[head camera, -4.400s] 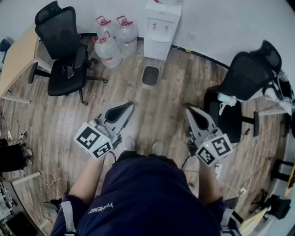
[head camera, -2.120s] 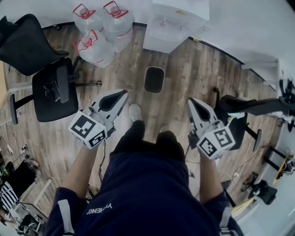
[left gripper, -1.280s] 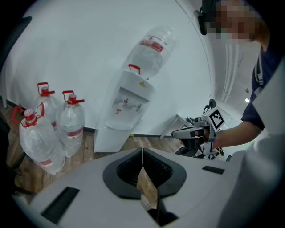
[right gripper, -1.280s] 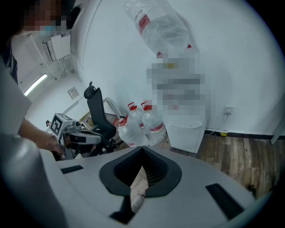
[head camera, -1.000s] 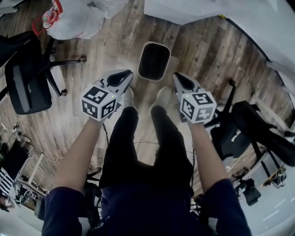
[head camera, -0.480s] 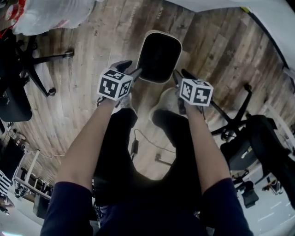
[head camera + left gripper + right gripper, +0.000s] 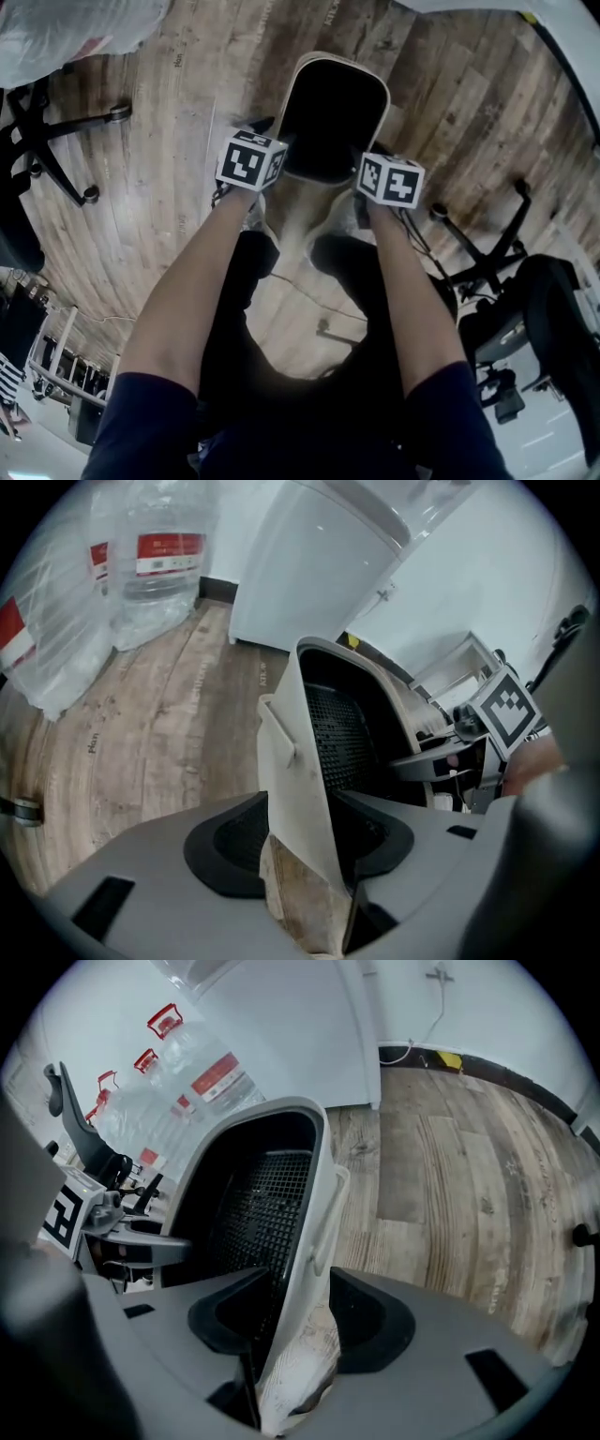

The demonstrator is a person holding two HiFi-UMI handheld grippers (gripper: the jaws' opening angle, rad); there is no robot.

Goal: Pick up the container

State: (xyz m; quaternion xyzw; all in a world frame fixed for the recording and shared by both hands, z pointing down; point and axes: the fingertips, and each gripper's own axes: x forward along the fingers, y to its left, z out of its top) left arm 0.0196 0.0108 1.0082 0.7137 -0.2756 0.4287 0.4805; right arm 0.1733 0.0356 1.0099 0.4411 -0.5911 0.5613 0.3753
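Smooth plastic, black mesh, grained wood

The container (image 7: 298, 761) has a pale, smooth plastic wall with a faint sheen, and a matt black mesh (image 7: 255, 1206) lines its inside. The floor (image 7: 178, 112) is grey-brown wood plank, matt and visibly grained. The left gripper (image 7: 305, 838) and right gripper (image 7: 295, 1321) have matt grey plastic shells. The water bottles (image 7: 150, 564) at far left are clear, glossy plastic.

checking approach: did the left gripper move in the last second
Yes. The left gripper came from short of the container to astride its left wall; its jaws have just been opening.
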